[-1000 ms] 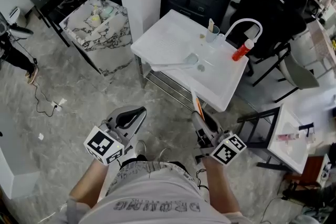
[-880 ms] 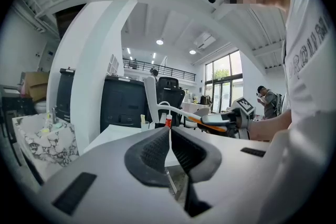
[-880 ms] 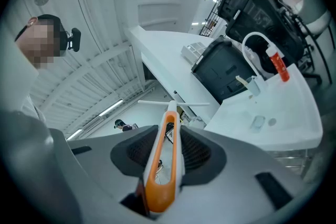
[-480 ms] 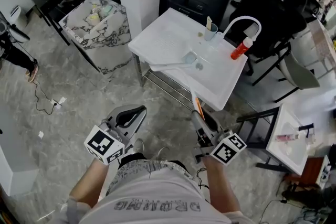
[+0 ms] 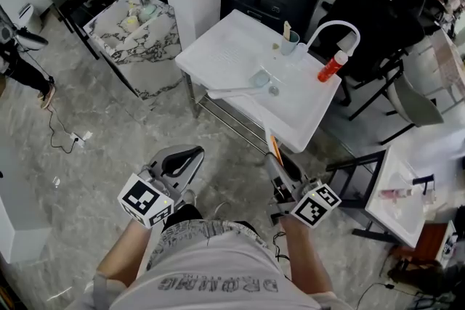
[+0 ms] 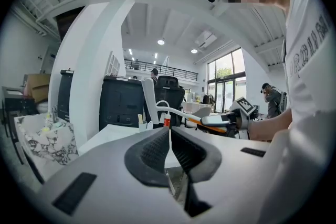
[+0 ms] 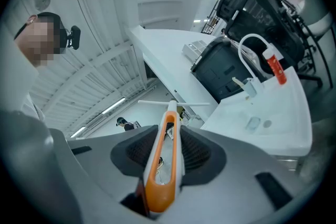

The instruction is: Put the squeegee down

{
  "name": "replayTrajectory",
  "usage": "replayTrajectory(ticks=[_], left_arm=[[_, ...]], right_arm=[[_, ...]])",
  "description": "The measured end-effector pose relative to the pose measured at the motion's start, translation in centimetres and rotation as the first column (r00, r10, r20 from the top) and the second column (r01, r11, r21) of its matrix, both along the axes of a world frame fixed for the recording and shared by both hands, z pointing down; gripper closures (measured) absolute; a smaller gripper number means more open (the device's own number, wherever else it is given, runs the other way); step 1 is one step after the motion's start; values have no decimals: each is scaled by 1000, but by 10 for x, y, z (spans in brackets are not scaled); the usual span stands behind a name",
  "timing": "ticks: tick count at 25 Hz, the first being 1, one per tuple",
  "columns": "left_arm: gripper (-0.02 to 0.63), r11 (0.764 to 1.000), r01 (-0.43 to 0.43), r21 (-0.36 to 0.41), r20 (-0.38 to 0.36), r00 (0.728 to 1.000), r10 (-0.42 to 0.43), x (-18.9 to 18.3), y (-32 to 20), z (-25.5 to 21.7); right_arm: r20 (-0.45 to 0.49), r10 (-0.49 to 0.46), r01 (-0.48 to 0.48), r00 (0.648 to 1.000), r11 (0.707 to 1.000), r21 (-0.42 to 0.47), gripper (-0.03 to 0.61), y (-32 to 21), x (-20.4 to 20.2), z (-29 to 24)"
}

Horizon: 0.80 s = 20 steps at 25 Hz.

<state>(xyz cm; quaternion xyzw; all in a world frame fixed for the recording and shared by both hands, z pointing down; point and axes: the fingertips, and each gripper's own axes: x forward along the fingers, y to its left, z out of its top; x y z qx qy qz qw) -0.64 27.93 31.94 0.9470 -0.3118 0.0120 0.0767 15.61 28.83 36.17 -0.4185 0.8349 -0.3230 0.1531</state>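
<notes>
The squeegee (image 7: 169, 128) has an orange and white handle and a thin white blade across its far end. My right gripper (image 7: 170, 139) is shut on the handle, which runs out level between the pads. In the head view the orange handle (image 5: 274, 149) sticks forward from my right gripper (image 5: 275, 160), short of the white sink unit (image 5: 232, 47). My left gripper (image 5: 189, 156) hangs beside it over the floor. Its jaws (image 6: 169, 136) are shut with nothing between them. The left gripper view also shows the squeegee (image 6: 195, 120) held out at the right.
On the sink unit stand a curved white faucet (image 5: 338, 29), a red bottle (image 5: 330, 67) and a cup (image 5: 290, 45). A marble-topped cabinet (image 5: 131, 33) is at the left and a black chair (image 5: 385, 3) behind. A small white table (image 5: 407, 189) stands at the right.
The room has slid a little to the left and up in the head view. Both grippers keep their places before the body, and the squeegee stays held.
</notes>
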Motion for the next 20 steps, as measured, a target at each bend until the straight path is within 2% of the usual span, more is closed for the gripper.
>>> replayTrajectory(ticks=[13,20], left_arm=[[584,1000,14,-1,24,1000,-14,24,-2,6],[584,1000,23,-1,26,999,-23,23,-14,9]], right_arm=[[1,-14,14,1000,1000,-13,437,-4,24,14],[-9,-25,25,1000,1000,-17,437,-17,26,19]])
